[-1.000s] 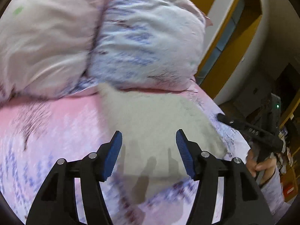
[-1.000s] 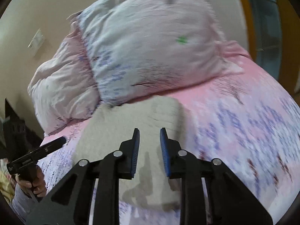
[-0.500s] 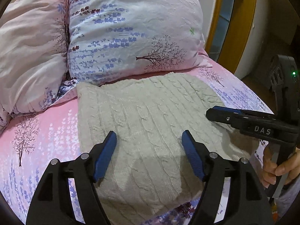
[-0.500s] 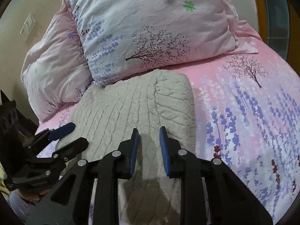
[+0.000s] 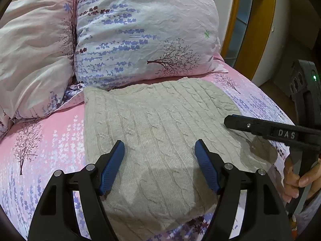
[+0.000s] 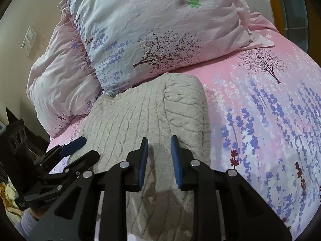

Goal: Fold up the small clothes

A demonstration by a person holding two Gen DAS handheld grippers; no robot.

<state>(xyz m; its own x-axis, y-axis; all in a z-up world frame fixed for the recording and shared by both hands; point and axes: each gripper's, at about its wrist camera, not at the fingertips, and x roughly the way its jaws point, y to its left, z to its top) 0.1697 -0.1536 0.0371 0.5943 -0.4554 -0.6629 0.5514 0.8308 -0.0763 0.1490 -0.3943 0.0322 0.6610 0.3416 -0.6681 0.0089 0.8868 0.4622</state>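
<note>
Blue-padded left gripper: wide apart, nothing held, above grey cable-knit sweater. Right gripper: narrowly parted, empty, over same sweater's edge. Sweater flat on pink floral bedsheet, touching pillows behind.

A beige cable-knit sweater lay folded flat on the pink bed, its far edge against a pillow, spread beyond and beneath both pairs of fingers, none touching it.
</note>
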